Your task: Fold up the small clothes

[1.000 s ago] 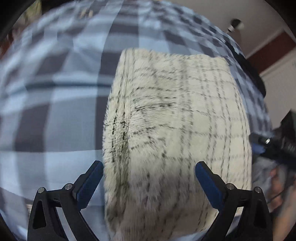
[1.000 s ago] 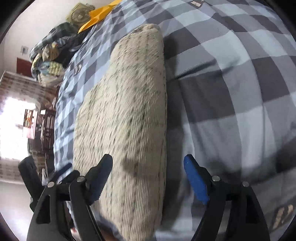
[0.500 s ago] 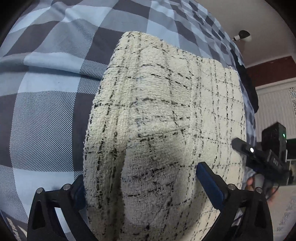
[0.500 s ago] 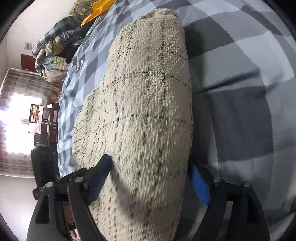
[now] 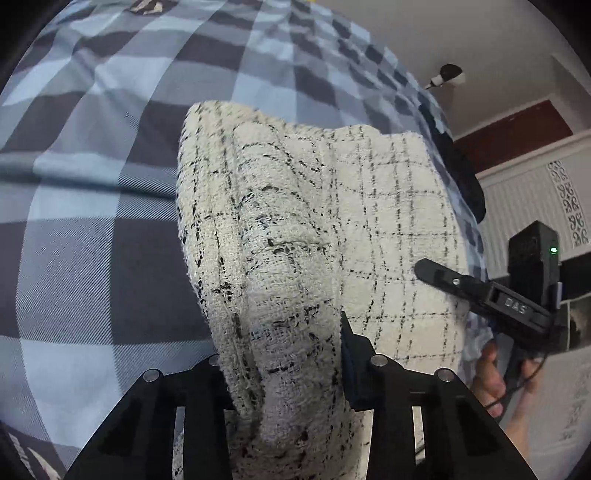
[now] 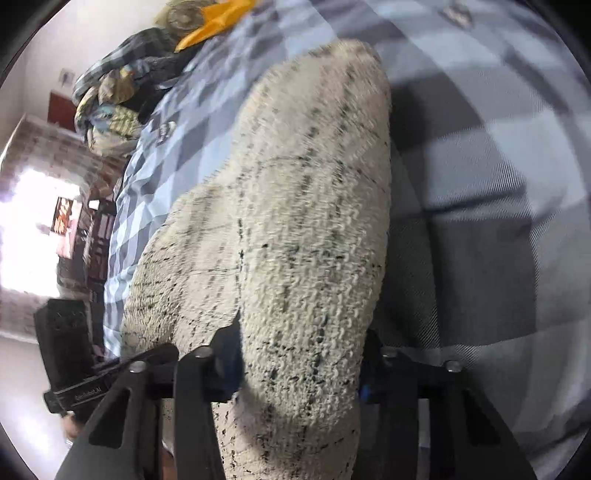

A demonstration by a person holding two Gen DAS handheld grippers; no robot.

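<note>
A cream garment with thin black checks point(image 5: 314, 229) lies folded on a blue and grey checked bedsheet point(image 5: 92, 221). My left gripper point(image 5: 284, 365) is shut on the garment's near left edge, which bunches up between the fingers. My right gripper point(image 6: 299, 365) is shut on the garment's near right edge point(image 6: 306, 229). The right gripper's finger point(image 5: 480, 288) shows at the right of the left wrist view, at the garment's side. The near edge looks raised off the sheet.
A pile of clothes point(image 6: 114, 88) and an orange item point(image 6: 218, 22) lie at the far end of the bed. The bed's edge runs along the left in the right wrist view, with a bright window point(image 6: 33, 225) beyond.
Both grippers came down over the garment's near edge and shut on it. The gripped edge has bunched and lifted a little.
</note>
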